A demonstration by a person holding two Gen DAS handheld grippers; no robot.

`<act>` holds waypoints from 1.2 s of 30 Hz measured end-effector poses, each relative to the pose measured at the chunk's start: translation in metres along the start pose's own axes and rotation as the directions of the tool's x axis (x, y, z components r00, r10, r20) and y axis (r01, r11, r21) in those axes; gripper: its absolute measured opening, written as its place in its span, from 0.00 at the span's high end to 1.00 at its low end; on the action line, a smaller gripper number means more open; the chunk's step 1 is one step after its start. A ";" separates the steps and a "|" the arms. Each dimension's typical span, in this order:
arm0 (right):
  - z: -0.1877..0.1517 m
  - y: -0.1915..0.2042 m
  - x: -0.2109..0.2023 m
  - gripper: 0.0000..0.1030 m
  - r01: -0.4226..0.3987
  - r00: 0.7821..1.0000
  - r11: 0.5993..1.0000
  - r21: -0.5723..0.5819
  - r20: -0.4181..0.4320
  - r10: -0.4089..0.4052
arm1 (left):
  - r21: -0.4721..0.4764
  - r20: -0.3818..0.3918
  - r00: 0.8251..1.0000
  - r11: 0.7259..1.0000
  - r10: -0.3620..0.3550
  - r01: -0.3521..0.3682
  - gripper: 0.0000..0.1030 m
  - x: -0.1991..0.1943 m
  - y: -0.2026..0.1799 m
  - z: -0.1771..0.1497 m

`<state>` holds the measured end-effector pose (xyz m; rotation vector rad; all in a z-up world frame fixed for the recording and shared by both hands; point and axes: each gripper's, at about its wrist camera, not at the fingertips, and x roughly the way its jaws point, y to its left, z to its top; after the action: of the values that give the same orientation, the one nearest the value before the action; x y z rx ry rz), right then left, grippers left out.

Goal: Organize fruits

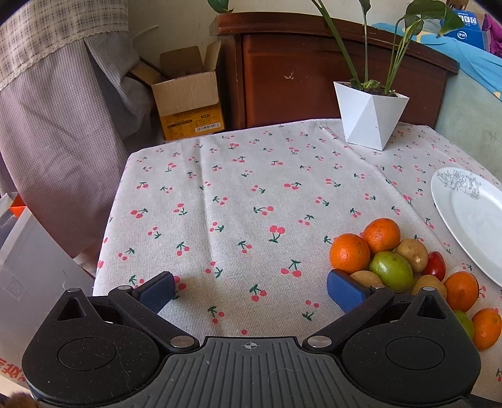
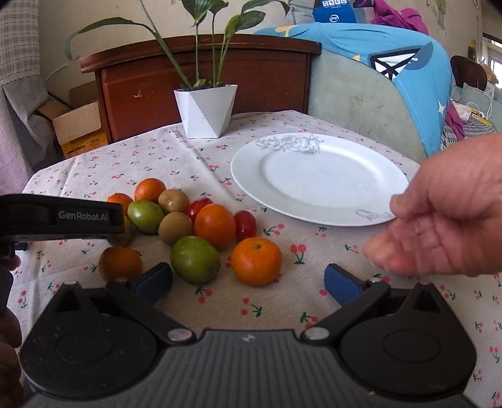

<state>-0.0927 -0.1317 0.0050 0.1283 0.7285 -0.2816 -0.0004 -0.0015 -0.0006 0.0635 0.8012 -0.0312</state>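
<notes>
Cherry-print tabletop (image 2: 188, 157): both tools, left tool (image 1: 251, 290) and right tool (image 2: 248, 282), gape empty; square the right one on nearest orange (image 2: 256, 261), clear of the bare hand (image 2: 445, 213), toward plate (image 2: 248, 175).

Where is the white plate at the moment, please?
In the right wrist view the white plate lies empty on the cherry-print tablecloth, right of the fruit pile and in front of the white plant pot.

"GenRobot.AI" reads in white on the black left gripper (image 2: 61, 216) at the right wrist view's left edge; print on the cardboard box (image 1: 188, 100) and blue carton (image 1: 467, 29) is illegible.
</notes>
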 end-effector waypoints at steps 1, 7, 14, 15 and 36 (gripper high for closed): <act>0.000 0.001 0.000 0.01 0.001 1.000 1.000 -0.001 0.001 -0.001 | 0.000 -0.003 1.000 1.000 -0.001 0.001 0.00 0.000 0.000 0.000; -0.001 -0.001 0.000 0.01 -0.001 1.000 1.000 0.000 0.001 0.001 | -0.013 -0.030 1.000 1.000 0.002 -0.003 0.00 -0.001 0.001 0.001; -0.001 -0.001 0.000 0.01 -0.001 1.000 1.000 0.001 0.002 0.001 | -0.038 -0.060 0.998 0.999 -0.006 0.003 0.00 -0.007 0.004 0.005; -0.001 -0.001 0.000 0.01 -0.001 1.000 1.000 0.001 0.002 0.001 | -0.041 -0.063 0.998 0.999 -0.007 0.004 0.00 -0.008 0.004 0.006; 0.020 -0.006 0.003 0.01 -0.040 0.979 0.999 -0.030 -0.203 0.033 | -0.008 -0.099 0.995 1.000 -0.025 0.024 0.00 -0.039 0.015 0.015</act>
<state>-0.0794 -0.1426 0.0181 0.1391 0.9319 -0.2225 -0.0159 0.0127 0.0384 0.0492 0.9011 -0.0491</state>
